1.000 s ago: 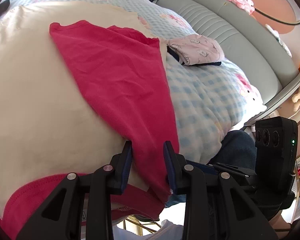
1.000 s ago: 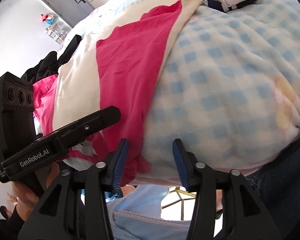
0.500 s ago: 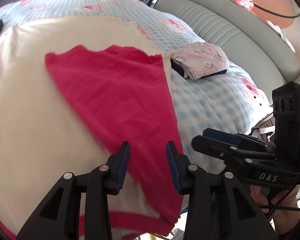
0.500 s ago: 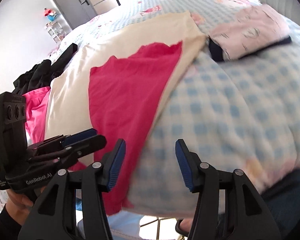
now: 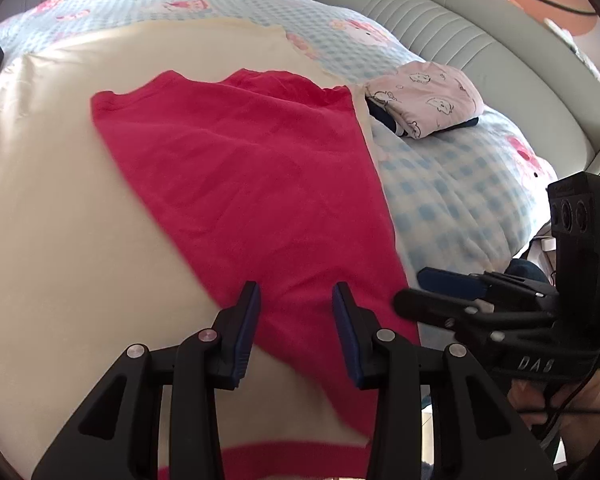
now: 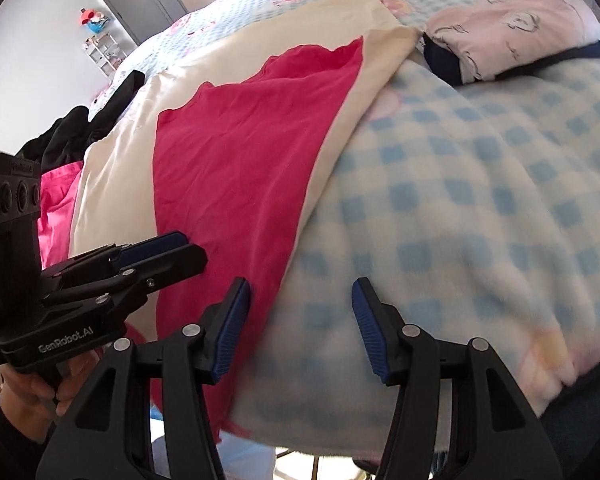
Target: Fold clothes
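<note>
A red garment (image 5: pixel 252 168) (image 6: pixel 244 140) lies spread flat on a cream cloth (image 5: pixel 60 220) (image 6: pixel 112 168) that covers the bed. My left gripper (image 5: pixel 296 312) hovers open over the garment's near part, with nothing between its pads. In the right wrist view it shows at the left (image 6: pixel 188 248). My right gripper (image 6: pixel 300 304) is open too, above the garment's right edge and the checked blanket; the left wrist view catches it at the right (image 5: pixel 416 292). Neither gripper holds any cloth.
A folded pale pink printed garment (image 5: pixel 428 96) (image 6: pixel 512 20) sits on the blue checked blanket (image 5: pixel 452 200) (image 6: pixel 460 200). A grey padded headboard (image 5: pixel 480 40) runs behind. Black clothes (image 6: pixel 72 132) and a bright pink garment (image 6: pixel 56 200) lie at the far left.
The red garment's lower edge was between both grippers' fingers a second ago and now lies free. Both grippers have widened a little and moved forward over the bed.
</note>
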`<state>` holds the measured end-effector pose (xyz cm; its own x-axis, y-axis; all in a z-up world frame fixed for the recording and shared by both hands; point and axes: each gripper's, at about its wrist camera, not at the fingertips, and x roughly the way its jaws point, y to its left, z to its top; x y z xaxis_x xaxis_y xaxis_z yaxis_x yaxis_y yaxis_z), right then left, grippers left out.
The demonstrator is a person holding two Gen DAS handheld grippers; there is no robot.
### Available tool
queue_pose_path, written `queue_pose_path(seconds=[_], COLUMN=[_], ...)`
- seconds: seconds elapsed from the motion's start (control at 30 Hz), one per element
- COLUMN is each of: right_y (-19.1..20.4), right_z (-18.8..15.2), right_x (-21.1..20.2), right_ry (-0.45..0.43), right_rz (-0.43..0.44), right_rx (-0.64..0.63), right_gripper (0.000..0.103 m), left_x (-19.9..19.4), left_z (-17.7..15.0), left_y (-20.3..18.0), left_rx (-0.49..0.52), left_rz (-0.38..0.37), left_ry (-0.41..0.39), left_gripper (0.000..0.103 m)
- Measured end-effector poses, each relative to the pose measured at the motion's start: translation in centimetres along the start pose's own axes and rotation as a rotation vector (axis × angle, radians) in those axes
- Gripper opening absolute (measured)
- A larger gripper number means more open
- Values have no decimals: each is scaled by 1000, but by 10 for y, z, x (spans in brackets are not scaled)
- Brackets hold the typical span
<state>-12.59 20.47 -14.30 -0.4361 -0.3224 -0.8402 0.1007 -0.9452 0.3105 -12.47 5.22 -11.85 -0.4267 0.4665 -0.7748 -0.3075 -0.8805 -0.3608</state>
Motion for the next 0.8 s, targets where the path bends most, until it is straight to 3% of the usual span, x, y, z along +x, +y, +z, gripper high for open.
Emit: queue_pose_path(seconds=[0.23,0.37,0.53,0.67,0.8], right_y=[-1,-13,-36,-25,-9], right_z=[16,39,80,123,165], right_x=[-20,-34,-44,-31,10], right_ry=[-46,-103,-137,-160,-134], right_rz=[-13,-57,-51,-37,0], right_rx=[-6,-4,23,-36,-130], right_gripper=[55,55,55,55,55], left_x=[-10,-13,-11,-8,-4], left_z=[23,44,62,70,75], left_y=[7,22,44,57,72], left_rx=[-19,-48,-83,-99,-119], left_rz=[5,38,62,82,93], left_ry=[-36,-65,-85,-92,-89], left_gripper=[39,39,39,39,40])
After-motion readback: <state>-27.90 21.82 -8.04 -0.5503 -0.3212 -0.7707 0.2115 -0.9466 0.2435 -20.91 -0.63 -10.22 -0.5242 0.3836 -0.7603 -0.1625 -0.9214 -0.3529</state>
